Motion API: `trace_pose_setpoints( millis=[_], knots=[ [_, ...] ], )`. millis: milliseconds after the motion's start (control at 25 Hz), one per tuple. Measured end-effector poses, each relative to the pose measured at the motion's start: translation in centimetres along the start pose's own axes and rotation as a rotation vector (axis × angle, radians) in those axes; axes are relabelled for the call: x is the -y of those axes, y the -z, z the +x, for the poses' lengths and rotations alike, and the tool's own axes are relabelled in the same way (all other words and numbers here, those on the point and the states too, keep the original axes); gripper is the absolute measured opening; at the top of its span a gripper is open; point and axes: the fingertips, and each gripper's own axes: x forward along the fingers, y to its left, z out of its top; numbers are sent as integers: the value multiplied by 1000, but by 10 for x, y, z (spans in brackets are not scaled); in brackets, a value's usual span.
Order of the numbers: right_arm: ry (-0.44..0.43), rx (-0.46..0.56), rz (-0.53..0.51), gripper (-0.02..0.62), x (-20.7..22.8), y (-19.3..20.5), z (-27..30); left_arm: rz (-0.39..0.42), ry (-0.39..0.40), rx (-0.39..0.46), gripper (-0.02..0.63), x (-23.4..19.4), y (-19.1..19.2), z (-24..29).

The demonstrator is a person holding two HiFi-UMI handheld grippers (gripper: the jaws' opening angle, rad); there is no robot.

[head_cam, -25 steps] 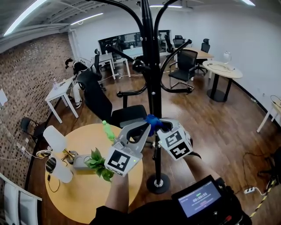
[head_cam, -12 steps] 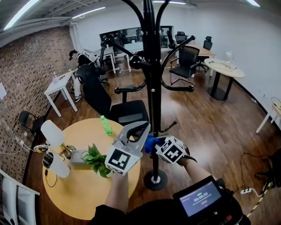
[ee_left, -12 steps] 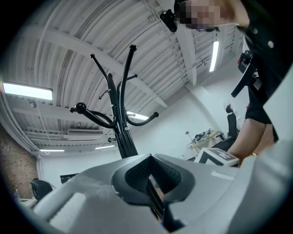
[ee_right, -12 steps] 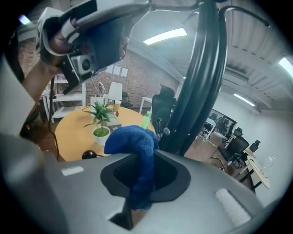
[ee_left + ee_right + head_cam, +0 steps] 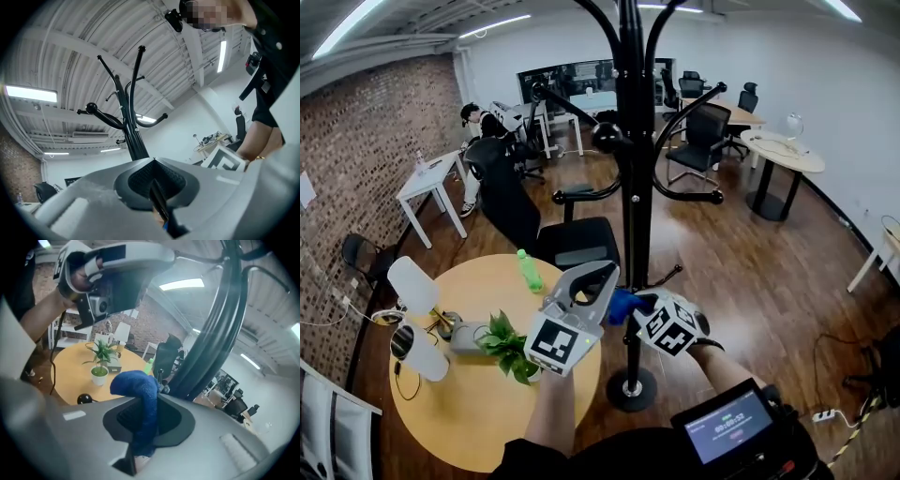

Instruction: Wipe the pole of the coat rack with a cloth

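**Now low on the pole: the cloth has been drawn down toward the base**

One coat rack is seen at the centre of the room, with a single black pole rising from a round base. One round wooden tabletop is set just to its left. Two tools are held in front of the pole. The left tool is seen with its jaws brought together on nothing, beside the pole. The right tool is clamped on the one blue cloth, which is bunched between its jaws.

Over the last second the cloth has been carried down the pole, from well above the base to the lower stretch, where it is now held against or just beside the pole's left side; firm contact cannot be confirmed. A downward stroke is judged to be nearly finished, with only the short length above the base left below the cloth.

On the tabletop, one potted plant and one green bottle are counted.
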Motion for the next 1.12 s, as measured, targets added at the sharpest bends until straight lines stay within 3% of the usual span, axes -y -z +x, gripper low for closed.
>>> trace_pose_setpoints(
  millis=[160,360,480,720,840,1120],
  knots=[
    [183,165,-30,51,31,-55,-47,0,-13,-6,3,-6,1,-5],
    [438,392,-62,51,91,-148,-128,-3,-22,51,3,-16,-15,-8],
    [534,494,-76,51,115,-189,-166,25,-1,79,3,-17,-27,-7],
    [594,684,-69,51,116,-242,-223,52,36,120,3,-19,-47,-8],
    [560,820,-70,51,103,-274,-257,69,48,153,3,-22,-60,-10],
    [505,979,-113,51,67,-306,-301,91,69,203,3,-23,-84,-6]
  ],
)
